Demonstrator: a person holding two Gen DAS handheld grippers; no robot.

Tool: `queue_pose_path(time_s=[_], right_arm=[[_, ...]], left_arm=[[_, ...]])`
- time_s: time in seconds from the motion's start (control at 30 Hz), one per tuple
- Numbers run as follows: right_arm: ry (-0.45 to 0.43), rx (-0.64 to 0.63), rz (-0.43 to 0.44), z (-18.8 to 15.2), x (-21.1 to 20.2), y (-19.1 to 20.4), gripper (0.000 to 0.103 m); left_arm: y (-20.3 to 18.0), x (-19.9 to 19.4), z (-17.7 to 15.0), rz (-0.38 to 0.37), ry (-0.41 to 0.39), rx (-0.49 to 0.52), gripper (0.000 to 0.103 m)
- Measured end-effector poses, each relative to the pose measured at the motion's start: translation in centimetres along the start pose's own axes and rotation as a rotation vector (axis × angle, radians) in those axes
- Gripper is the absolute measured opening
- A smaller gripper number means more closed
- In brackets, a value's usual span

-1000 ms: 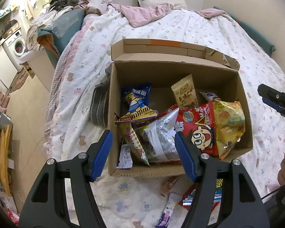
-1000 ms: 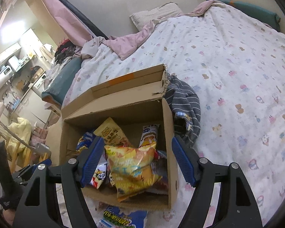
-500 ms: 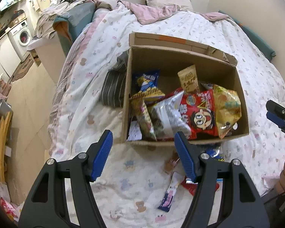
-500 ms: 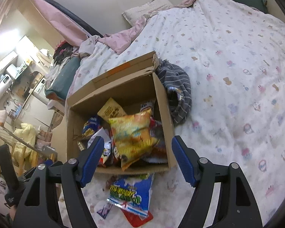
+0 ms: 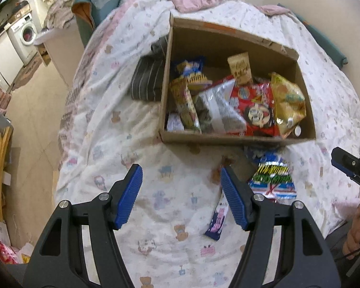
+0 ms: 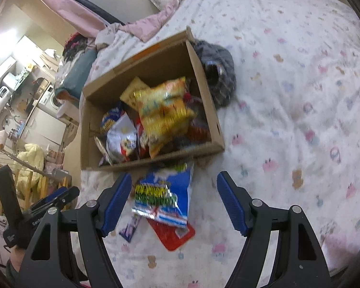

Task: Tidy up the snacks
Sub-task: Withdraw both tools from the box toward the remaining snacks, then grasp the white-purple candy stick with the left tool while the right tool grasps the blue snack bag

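Note:
An open cardboard box [image 5: 235, 141] [image 6: 156, 160] sits on the bed, filled with several snack bags, among them a red bag [image 5: 256, 110] and a yellow bag [image 5: 288, 103] [image 6: 163, 112]. In front of the box lie a blue snack bag [image 5: 273, 180] [image 6: 165, 192], a red packet [image 6: 175, 235] partly under it, and a small purple packet [image 5: 218, 218] [image 6: 129, 228]. My left gripper [image 5: 181, 194] is open and empty over the bedsheet, left of these packets. My right gripper [image 6: 172, 201] is open and empty above the blue bag.
A striped grey cloth [image 5: 146, 81] [image 6: 218, 72] lies against the box's side. The patterned bedsheet [image 6: 300, 96] stretches beyond, with pillows at the head. The bed's edge drops to the floor [image 5: 36, 110] on the left, by a washing machine [image 5: 26, 33].
Both grippers have pulled back from the box toward the bed's near end. The loose packets in front of the box have come into view. Both stay open.

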State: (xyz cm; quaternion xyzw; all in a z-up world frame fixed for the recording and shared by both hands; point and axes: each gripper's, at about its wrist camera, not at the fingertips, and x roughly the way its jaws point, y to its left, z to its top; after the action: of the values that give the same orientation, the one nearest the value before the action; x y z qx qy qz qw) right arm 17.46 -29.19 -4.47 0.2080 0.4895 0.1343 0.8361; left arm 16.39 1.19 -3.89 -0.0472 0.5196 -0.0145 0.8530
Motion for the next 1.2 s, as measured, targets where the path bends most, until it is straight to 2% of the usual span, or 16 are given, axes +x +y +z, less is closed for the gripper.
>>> queue_pose_path(time_s=[0.13, 0.27, 0.4, 0.53, 0.63, 0.7, 0.73, 0.77, 1.0, 1.07, 1.13, 1.2], right_arm=[[0.033, -0.022, -0.018, -1.1, 0.8, 0.0, 0.076], [0.069, -0.041, -0.042, -1.9, 1.5, -0.2, 0.076], [0.090, -0.041, -0.054, -2.2, 1.7, -0.6, 0.076], [0.091, -0.036, -0.062, -2.2, 1.5, -1.0, 0.076], [0.099, -0.020, -0.061, -2.1, 1.7, -1.5, 0.076], [0.108, 0.001, -0.049, -2.1, 1.8, -1.9, 0.076], [0.113, 0.010, -0.044, -2.1, 1.9, -2.1, 0.076], [0.119, 0.018, -0.037, -2.1, 2.0, -2.2, 0.076], [0.162, 0.019, 0.009, -2.0, 3.6, -1.4, 0.078], [0.175, 0.021, 0.024, -1.9, 4.3, -0.8, 0.091], [0.177, 0.008, 0.021, -1.8, 5.0, -0.1, 0.097], [0.199, -0.017, 0.006, -1.6, 6.2, 0.9, 0.098]], left_arm=[[-1.0, 2.2, -1.6, -0.035, 0.110, 0.044, 0.064], [-3.2, 5.0, -3.4, -0.114, 0.251, 0.090, 0.064], [-5.6, 6.6, -4.0, -0.073, 0.267, 0.171, 0.063], [-6.8, 8.4, -4.0, -0.058, 0.320, 0.194, 0.051], [-7.0, 9.7, -4.1, -0.043, 0.358, 0.183, 0.036], [-7.0, 10.2, -4.0, -0.028, 0.367, 0.184, 0.027], [-7.0, 10.3, -4.0, -0.016, 0.368, 0.188, 0.018], [-6.9, 10.3, -4.0, -0.011, 0.370, 0.187, 0.015], [-5.7, 8.4, -3.6, -0.050, 0.345, 0.164, 0.014], [-5.2, 7.1, -3.6, -0.067, 0.318, 0.151, 0.014], [-4.2, 5.7, -3.4, -0.082, 0.288, 0.126, 0.014], [-3.3, 4.8, -3.2, -0.098, 0.274, 0.095, 0.014]])
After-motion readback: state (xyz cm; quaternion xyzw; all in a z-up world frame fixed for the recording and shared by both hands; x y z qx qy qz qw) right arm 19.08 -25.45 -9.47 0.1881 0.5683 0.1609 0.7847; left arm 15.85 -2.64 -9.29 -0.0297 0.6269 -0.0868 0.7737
